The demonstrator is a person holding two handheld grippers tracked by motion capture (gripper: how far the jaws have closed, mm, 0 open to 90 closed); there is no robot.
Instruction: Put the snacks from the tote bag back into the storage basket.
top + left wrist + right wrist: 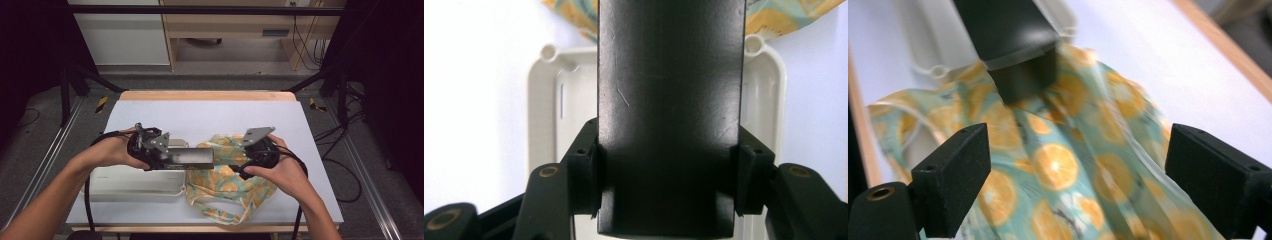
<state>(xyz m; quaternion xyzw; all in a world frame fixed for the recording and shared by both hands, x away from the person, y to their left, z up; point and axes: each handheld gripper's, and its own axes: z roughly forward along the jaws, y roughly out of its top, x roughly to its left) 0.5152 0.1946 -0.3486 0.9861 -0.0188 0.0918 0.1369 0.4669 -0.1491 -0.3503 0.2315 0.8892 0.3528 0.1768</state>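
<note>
Pale blue covering is lying over the table [150, 112], with a wooden edge showing at the far side. On it, near the front left, a white plastic tray [132, 187] is resting, and just beside it on the right a cloth bag [227, 187] with an orange-slice pattern is lying crumpled, touching the tray's corner. Above both, a black flat box [192, 158] is being held level in the air. The left gripper [669, 182] is clamping this box: in the left gripper view its pads are pressing on both long sides of the dark bar, about half open, with the tray below. The right gripper [1078, 175] is standing wide open with nothing between its jaws; in its own view the box end [1023, 55] is hanging just ahead, apart from the pads, over the patterned cloth.
</note>
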